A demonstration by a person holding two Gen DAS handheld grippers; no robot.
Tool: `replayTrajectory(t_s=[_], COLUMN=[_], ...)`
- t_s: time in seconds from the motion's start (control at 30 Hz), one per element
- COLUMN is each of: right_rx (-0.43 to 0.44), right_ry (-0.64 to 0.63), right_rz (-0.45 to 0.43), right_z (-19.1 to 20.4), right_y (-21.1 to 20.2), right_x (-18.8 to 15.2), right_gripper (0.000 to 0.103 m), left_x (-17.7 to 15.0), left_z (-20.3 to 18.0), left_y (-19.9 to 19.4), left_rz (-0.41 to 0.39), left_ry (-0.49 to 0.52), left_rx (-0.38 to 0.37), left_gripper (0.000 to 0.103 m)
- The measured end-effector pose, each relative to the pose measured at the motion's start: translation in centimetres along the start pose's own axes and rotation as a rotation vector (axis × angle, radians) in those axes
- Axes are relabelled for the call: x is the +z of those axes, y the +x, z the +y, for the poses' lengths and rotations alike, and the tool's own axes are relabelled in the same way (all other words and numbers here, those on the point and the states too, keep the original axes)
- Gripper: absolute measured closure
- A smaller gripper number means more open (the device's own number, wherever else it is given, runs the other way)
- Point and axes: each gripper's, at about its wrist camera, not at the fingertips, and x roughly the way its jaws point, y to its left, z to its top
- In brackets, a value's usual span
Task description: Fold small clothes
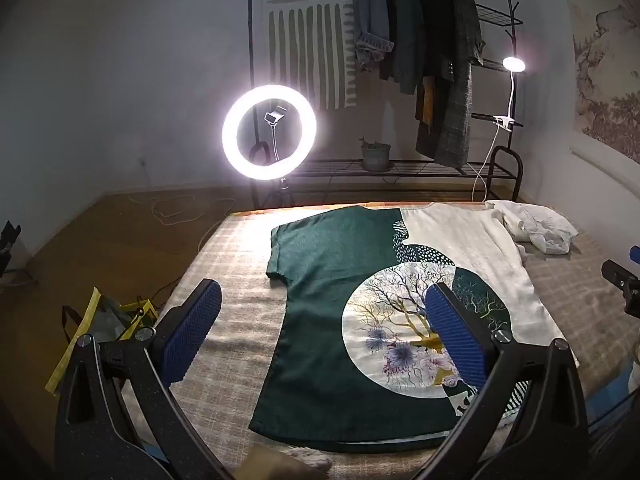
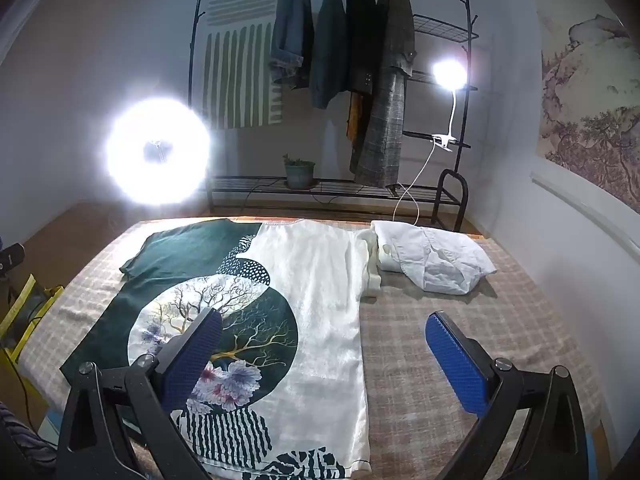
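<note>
Both grippers, left (image 1: 324, 312) and right (image 2: 324, 344), hover spread wide and empty over the flat, unfolded T-shirt (image 2: 320, 280); white clothes (image 2: 432, 260) lie at two o'clock.

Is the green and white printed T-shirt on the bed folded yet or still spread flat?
Spread flat. The green and white printed T-shirt lies open on the checked bed cover, green sleeve out, no fold.

T-shirt (image 2: 320, 280): half dark green, half cream, tree-and-flower print. Bedcover (image 2: 460, 340): beige plaid. Gripper pads (image 1: 456, 336): blue. Wall hanging (image 1: 308, 48): green stripes.
</note>
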Motion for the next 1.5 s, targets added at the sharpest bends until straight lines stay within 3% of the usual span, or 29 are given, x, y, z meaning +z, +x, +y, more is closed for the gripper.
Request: replayTrajectory(t_s=[1.5], right_rx=[0.011], right_ry=[0.013], right_rz=[0.015], right_z=[0.22], right_y=[0.35], right_x=[-0.35], right_gripper=[0.000], left_x=[0.31], left_z=[0.20], left_y=[-0.11], left_rz=[-0.004], left_ry=[-0.023], left_rx=[-0.003], left_gripper=[0.000])
